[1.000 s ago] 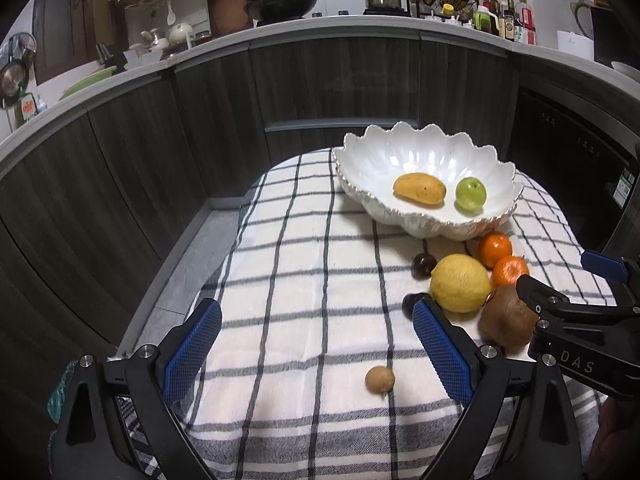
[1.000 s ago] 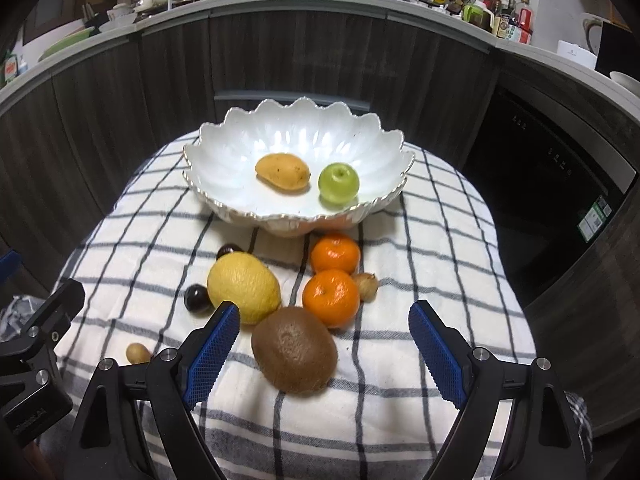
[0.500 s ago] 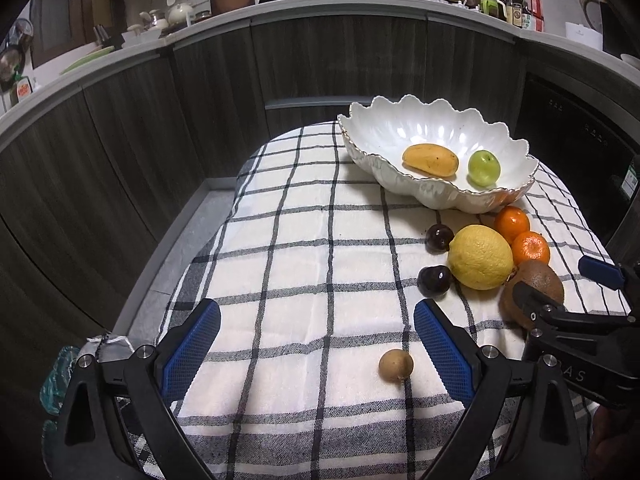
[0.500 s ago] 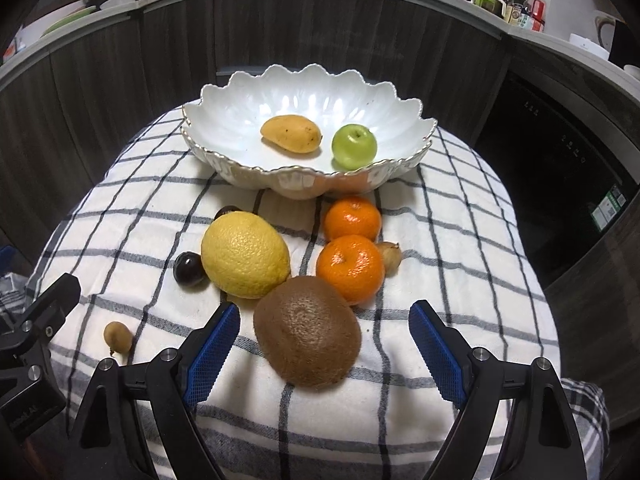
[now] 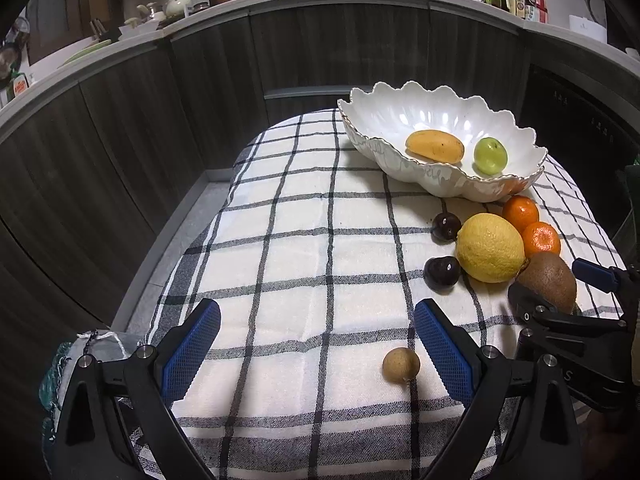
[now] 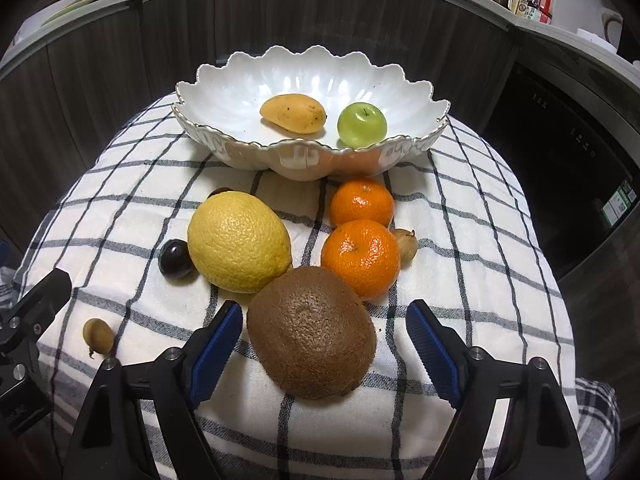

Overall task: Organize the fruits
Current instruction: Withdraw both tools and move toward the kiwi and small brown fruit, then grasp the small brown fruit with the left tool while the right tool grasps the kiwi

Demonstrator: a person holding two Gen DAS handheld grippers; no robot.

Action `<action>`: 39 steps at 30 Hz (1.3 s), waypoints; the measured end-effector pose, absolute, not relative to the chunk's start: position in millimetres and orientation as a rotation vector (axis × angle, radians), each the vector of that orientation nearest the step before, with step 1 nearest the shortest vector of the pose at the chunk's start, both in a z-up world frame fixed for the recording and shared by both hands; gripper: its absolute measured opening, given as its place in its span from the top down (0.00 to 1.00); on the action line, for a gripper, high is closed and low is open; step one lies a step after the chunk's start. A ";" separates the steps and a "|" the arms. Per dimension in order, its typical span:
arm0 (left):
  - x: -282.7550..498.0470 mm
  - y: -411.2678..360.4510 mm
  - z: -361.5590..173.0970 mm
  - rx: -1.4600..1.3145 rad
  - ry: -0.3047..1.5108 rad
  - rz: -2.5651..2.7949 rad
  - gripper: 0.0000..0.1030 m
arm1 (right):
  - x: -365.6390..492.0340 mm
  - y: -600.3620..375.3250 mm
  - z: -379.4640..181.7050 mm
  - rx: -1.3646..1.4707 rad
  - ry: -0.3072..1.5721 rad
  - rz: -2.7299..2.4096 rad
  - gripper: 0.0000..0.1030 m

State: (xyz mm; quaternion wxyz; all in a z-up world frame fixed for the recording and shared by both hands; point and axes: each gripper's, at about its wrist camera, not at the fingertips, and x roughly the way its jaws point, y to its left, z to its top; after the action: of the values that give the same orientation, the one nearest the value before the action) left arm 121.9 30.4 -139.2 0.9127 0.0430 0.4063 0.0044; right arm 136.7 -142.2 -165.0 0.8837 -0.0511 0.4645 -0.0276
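Observation:
A white scalloped bowl holds a yellow mango and a green apple. On the checked cloth lie a lemon, two oranges, a brown kiwi, two dark plums and small brown fruits. My right gripper is open, its jaws on either side of the kiwi, apart from it. My left gripper is open and empty; a small brown fruit lies just inside its right finger.
The checked cloth covers a small table with dark cabinets behind and to the left. A dark appliance front stands to the right. The right gripper's body shows at the right of the left wrist view.
The right gripper has moved forward and down, so the kiwi now sits between its jaws. The left gripper has come closer to the cloth and the small brown fruit.

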 end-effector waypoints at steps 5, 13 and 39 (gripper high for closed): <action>122.3 29.5 -140.2 0.094 0.840 0.010 0.04 | 140.2 -140.9 -174.0 -0.095 0.991 -0.030 0.37; 122.3 27.3 -140.8 0.101 0.841 0.000 0.04 | 135.3 -144.4 -171.7 -0.064 0.991 -0.012 0.40; 110.0 -11.4 -164.7 0.140 0.910 -0.111 0.55 | 109.9 -172.2 -139.2 -0.025 0.933 -0.063 0.40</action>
State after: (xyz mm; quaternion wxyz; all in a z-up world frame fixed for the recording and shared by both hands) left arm 110.0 -11.4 -164.7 0.8944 0.0674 0.4389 -0.0534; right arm 109.9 -172.2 -139.2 0.8925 -0.0119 0.4498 -0.0302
